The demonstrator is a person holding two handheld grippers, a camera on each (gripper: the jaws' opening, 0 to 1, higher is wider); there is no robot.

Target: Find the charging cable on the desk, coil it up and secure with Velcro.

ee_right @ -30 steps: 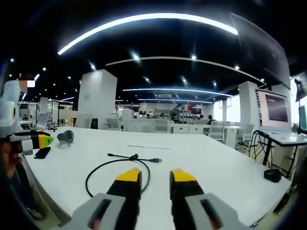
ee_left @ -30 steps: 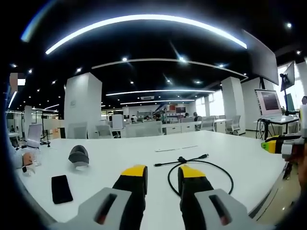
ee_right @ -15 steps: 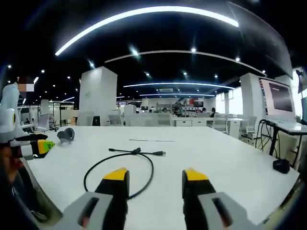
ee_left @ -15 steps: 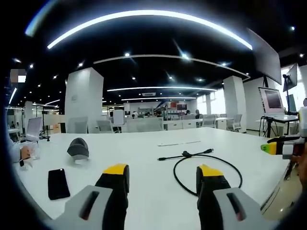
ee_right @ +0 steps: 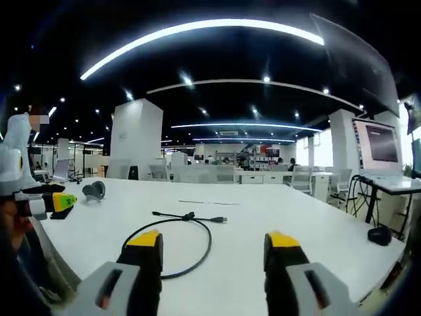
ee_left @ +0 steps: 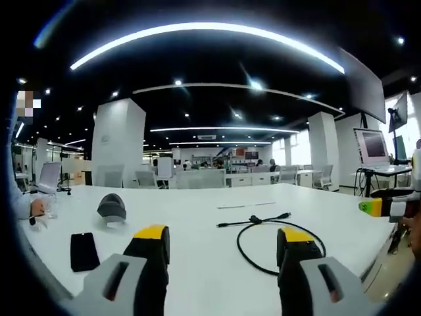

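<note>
1. Left gripper view, starting at its left side: a person's hand rests at the far left edge of the white worktop, well to the left of the charging cable.
2. A black phone lies flat on the worktop, well left of the cable, with a grey rounded object just beyond it.
3. The left gripper rises from the bottom of this view with its yellow-tipped jaws spread wide and nothing between them; it hovers short of the cable.
4. The charging cable lies loose on the worktop as one open black loop, its two ends crossing on the far side and running out to either side. The loop's near right part passes behind the right-hand jaw in this view.
5. A thin pale strip lies on the worktop just beyond the cable.
6. The right gripper comes in at the far right, past the worktop's edge, well to the right of the cable.
7. Right gripper view: the left gripper shows at the far left, well left of the charging cable.
8. The cable loop lies on the worktop just ahead of the left-hand jaw, its plug end pointing right.
9. The right gripper has its jaws wide apart and empty, near the cable but not touching it.
10. A dark small object sits far to the right of the cable, near the worktop's edge.
</note>
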